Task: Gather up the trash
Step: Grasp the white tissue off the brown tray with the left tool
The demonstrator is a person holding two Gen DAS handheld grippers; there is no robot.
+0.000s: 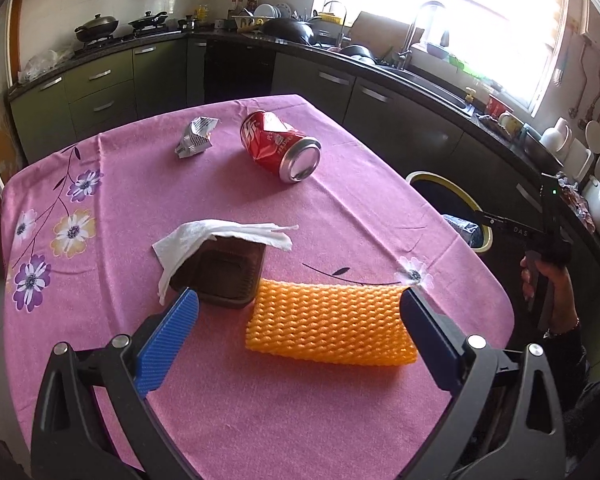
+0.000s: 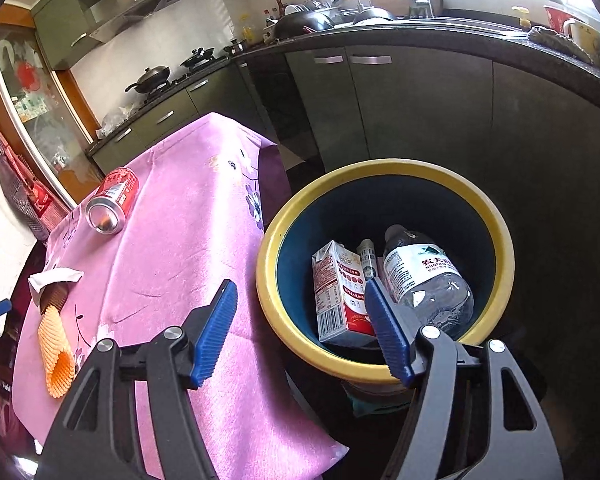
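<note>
Left wrist view: the left gripper (image 1: 300, 312) points steeply down over the pink-clothed worktop (image 1: 180, 184), its blue pads spread wide and holding nothing. Between the pads, though not touched by them, lies the orange foam net (image 1: 332, 320). Just beside it, towards the left pad, a dark plastic tray (image 1: 224, 276) lies on its side with a white tissue (image 1: 204, 240) draped over it. Farther off lie a dented red can (image 1: 278, 146) on its side and a crumpled silver wrapper (image 1: 196, 136). At the right edge of this view a hand (image 1: 556, 292) grips the handle of the other tool out past the worktop's edge.

From the right wrist view, the right gripper (image 2: 300, 332) tilts down at the yellow-rimmed bin (image 2: 300, 208) beside the worktop, jaws apart and empty. Inside the bin lie a milk carton (image 2: 336, 288), a clear water bottle (image 2: 428, 276) and a small bottle (image 2: 367, 258) between them.
</note>
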